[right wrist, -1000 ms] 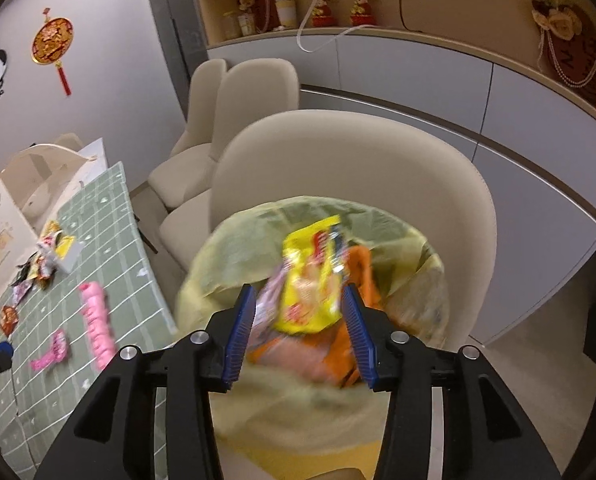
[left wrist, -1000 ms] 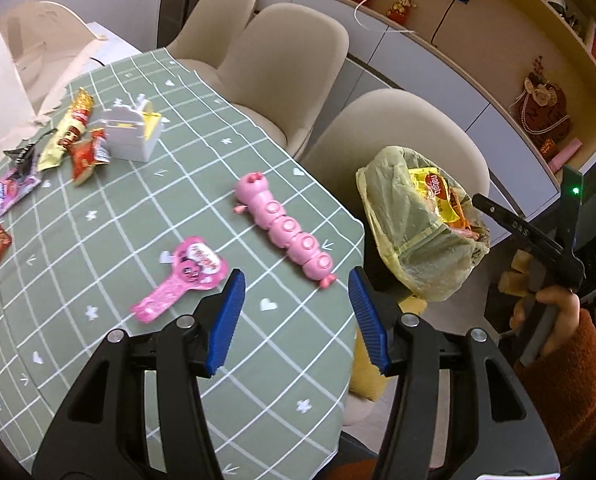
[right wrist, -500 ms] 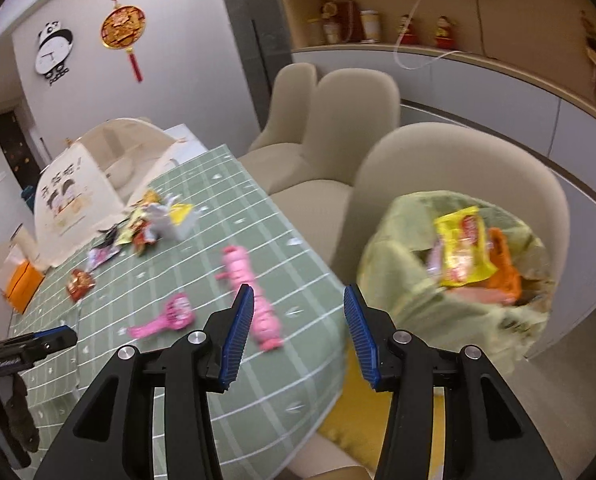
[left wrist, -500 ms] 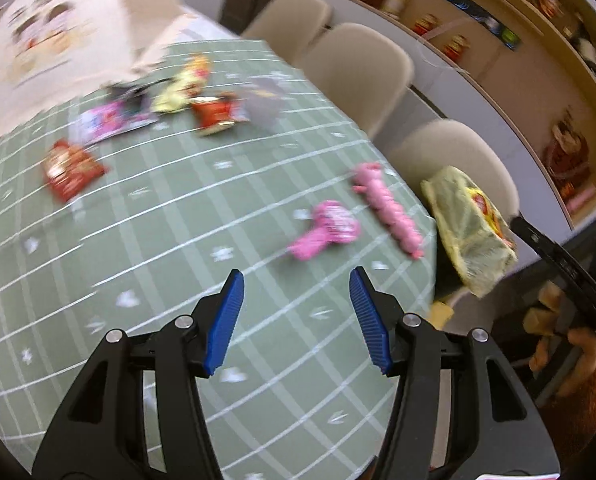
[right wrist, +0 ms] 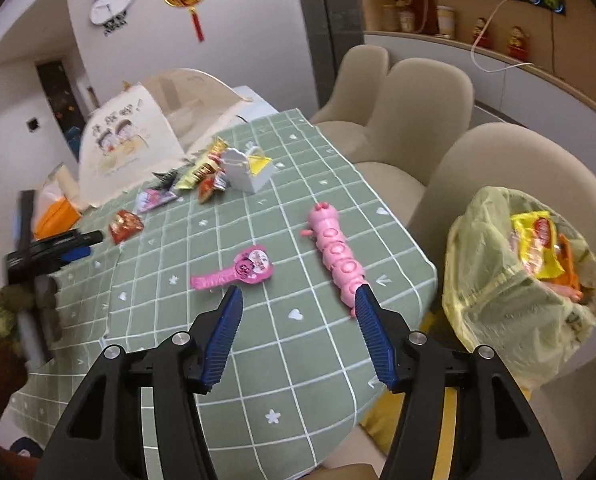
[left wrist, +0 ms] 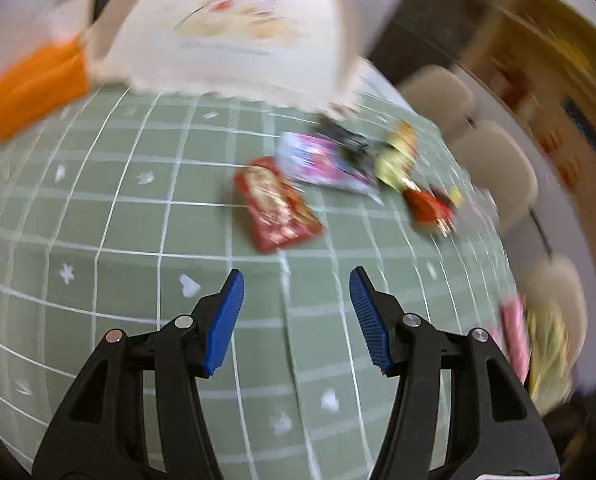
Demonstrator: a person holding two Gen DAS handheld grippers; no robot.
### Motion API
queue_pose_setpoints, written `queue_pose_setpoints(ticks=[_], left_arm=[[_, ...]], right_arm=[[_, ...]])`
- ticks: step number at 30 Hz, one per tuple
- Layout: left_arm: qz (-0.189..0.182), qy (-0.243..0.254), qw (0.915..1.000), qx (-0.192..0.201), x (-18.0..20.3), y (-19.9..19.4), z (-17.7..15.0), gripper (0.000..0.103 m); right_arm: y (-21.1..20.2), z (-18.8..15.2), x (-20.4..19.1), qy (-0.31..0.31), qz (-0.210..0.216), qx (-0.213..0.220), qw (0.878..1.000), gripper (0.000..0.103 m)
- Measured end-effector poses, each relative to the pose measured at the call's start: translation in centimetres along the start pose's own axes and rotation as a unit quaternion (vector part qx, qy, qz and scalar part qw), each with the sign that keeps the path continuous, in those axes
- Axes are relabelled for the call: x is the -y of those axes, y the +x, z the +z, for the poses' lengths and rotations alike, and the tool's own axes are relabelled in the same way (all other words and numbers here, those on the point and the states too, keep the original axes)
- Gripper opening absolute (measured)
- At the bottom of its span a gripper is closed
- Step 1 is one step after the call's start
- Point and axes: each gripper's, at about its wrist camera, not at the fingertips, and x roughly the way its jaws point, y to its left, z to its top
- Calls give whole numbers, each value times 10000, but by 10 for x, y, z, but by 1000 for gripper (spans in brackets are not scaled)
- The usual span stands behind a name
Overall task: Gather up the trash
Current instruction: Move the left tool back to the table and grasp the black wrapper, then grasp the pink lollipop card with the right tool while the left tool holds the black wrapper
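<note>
My left gripper (left wrist: 296, 280) is open and empty, just short of a red snack wrapper (left wrist: 278, 210) on the green checked tablecloth (left wrist: 118, 240). Behind it lie a pink-and-white wrapper (left wrist: 321, 162), a yellow wrapper (left wrist: 397, 154) and a small red wrapper (left wrist: 429, 206); this view is blurred. My right gripper (right wrist: 298, 300) is open and empty above the table's near edge. The yellow-green trash bag (right wrist: 513, 292) with wrappers inside hangs at the right. The left gripper (right wrist: 54, 250) also shows near the red wrapper (right wrist: 125, 225).
A pink caterpillar toy (right wrist: 337, 252) and a pink heart-shaped toy (right wrist: 238, 270) lie near my right gripper. A white box (right wrist: 248, 170), a printed cloth bag (right wrist: 126, 148) and an orange pack (right wrist: 54, 216) stand at the back. Beige chairs (right wrist: 417, 96) line the right side.
My left gripper has swung left across the table to the pile of wrappers. My right gripper has pulled away from the trash bag and now faces the table.
</note>
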Motion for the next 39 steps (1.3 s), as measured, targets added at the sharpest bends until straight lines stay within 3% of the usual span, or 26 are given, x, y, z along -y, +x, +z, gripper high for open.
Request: queue_pose_setpoints(ticks=[3,8,18,22,24,26,31,32,33,34,36,39], left_arm=[[129,-351,9993,-1,-11,18,7,53],[326,65,9994,45,-4,28,15,53],[635,278,9974,220,19,63,53,56],[197,922,9935,636,45,54,77,57],[-208,1289,9904,459,61,62,92,58],[-322,1516,9876,239,74,77,102,58],[140,1702,9851,-191,98,127,110,57],[200,1716,9845,-303,101,136,109,53],[221,1734,9838,-406,103,143,107,33],[202,1748,9833,-471,104,145,104,29],[64,1690,9846,-437,105,137,100,25],[-439,1647,9842,-478,107,103,88,23]], right_arm=[[4,-2,7,-137,-242,-16,9996,55],[-1,0,16,-13,-104,-52,9999,55],[17,12,31,83,-182,48,9998,55],[38,18,32,235,192,-28,9995,55],[46,19,25,166,225,27,9996,55],[54,18,19,107,236,19,9997,55],[76,17,6,19,278,-213,9994,55],[78,16,5,7,282,-247,9993,55],[82,15,3,-10,298,-317,9991,55],[84,14,2,-26,311,-355,9989,55],[88,14,-4,-139,354,-433,9983,55],[94,15,-13,-362,366,-480,9975,55]])
